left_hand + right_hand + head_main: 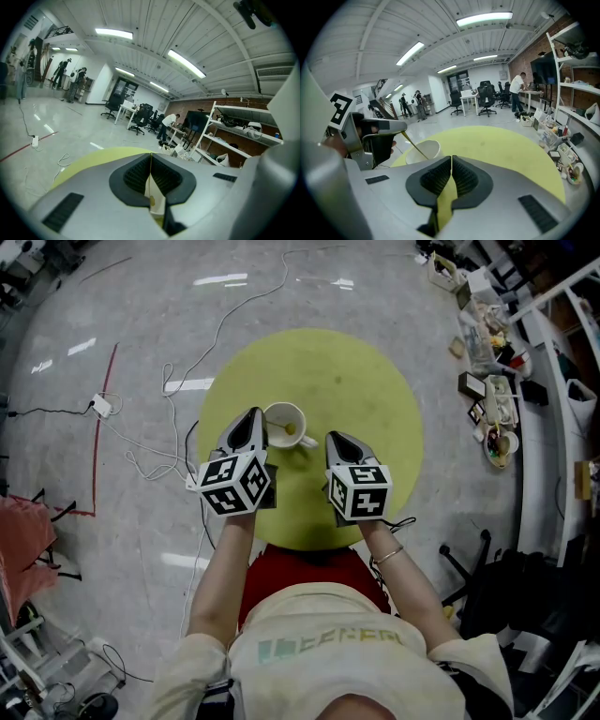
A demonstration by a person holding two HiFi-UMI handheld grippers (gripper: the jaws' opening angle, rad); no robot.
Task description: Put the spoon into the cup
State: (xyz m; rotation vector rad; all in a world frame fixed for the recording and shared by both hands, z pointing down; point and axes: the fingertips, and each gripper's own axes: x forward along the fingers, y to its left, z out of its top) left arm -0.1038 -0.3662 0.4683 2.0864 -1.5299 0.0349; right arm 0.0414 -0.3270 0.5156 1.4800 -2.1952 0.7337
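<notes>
A white cup (299,412) stands on the round yellow table (366,381), just ahead of both grippers. My left gripper (254,416) is shut on the thin handle of a yellow spoon (287,428), whose bowl lies inside the cup. In the right gripper view the left gripper (400,129) holds the spoon (414,144) slanting down into the cup (427,151). In the left gripper view the left gripper (151,157) has its jaws together, with a thin golden edge at the seam. My right gripper (335,437) is shut and empty, right of the cup; its view shows the right gripper (451,159) with the table beneath it.
White cables (141,442) and a power strip (101,406) lie on the floor left of the table. Cluttered shelving (492,362) runs along the right. A red seat (300,568) sits under the table's near edge. People and office chairs (486,101) are far off.
</notes>
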